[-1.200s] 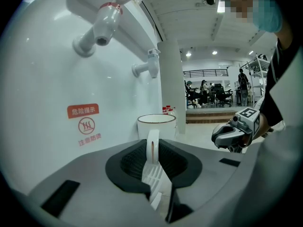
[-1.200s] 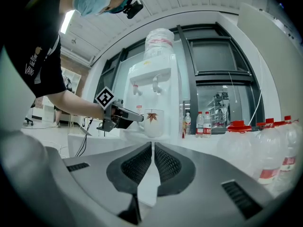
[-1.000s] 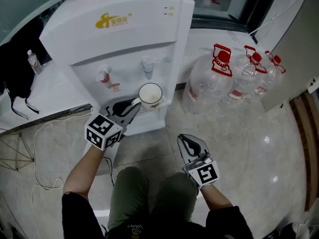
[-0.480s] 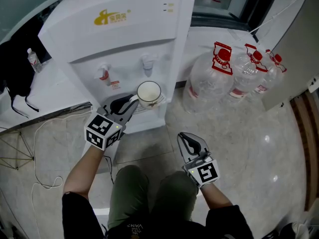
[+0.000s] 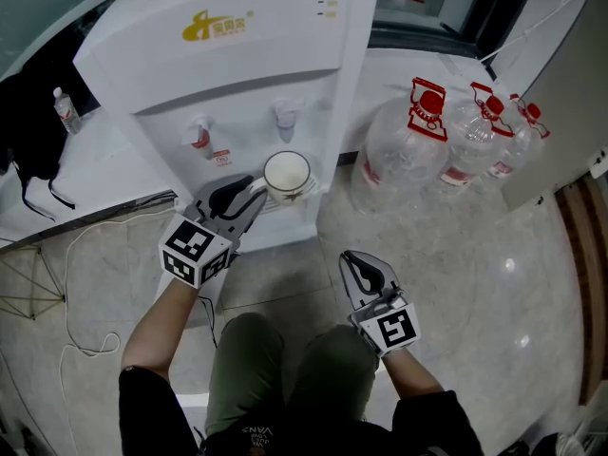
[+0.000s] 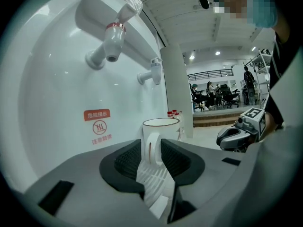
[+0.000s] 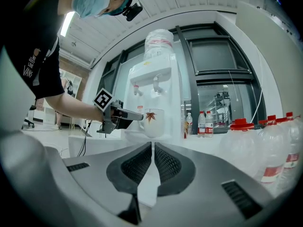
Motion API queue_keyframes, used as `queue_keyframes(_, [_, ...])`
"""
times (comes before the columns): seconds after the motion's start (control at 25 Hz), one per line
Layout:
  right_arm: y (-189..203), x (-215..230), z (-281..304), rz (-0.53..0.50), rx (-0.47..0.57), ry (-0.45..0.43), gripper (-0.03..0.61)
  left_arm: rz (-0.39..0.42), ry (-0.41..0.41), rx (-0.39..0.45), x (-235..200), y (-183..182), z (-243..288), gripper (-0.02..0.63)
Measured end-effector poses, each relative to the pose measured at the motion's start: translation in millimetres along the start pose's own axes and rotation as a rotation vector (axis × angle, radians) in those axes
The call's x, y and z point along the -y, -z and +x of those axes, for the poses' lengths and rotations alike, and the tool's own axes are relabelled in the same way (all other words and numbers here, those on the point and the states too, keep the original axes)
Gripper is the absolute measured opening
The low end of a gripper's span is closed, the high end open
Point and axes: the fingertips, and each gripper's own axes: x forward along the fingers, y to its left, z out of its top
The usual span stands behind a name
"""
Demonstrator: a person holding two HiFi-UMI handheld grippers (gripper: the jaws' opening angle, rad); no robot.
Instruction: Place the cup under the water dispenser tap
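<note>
The cup (image 5: 287, 174) stands upright on the drip tray (image 6: 155, 176) of the water dispenser (image 5: 237, 65), right under its white tap (image 5: 284, 120). The red tap (image 5: 199, 141) is the next one over, on the far side from the big bottles. Held against the dispenser, the cup sits where it sat a second ago.

What has changed is the left gripper (image 5: 253, 194). Its jaws have just been opening, and they now stand loose on either side of the cup's handle (image 6: 152, 148), with the handle still between the pads but no longer squeezed. The gripper itself reaches in from the front of the dispenser, at the same spot as before.

The right gripper (image 7: 152, 150) hangs well back from the dispenser, out over the floor in front of it. Its jaws are closed together on nothing, and it looks no different from a second ago.

Several large water bottles (image 5: 404, 155) with red caps stand on the floor just beside the dispenser, on the white tap's side.
</note>
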Motion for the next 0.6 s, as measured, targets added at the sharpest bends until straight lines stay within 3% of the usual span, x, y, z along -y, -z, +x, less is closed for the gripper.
queue_keyframes(0.32, [-4,3,8,0.05,0.0,-0.004,0.046,-0.032,-0.018,0.033,3,-1,-9,0.129])
queue_keyframes(0.6, [-61,6,18,0.101,-0.042,-0.005,0.046,-0.086,-0.069,0.058,8,-24,-34,0.129])
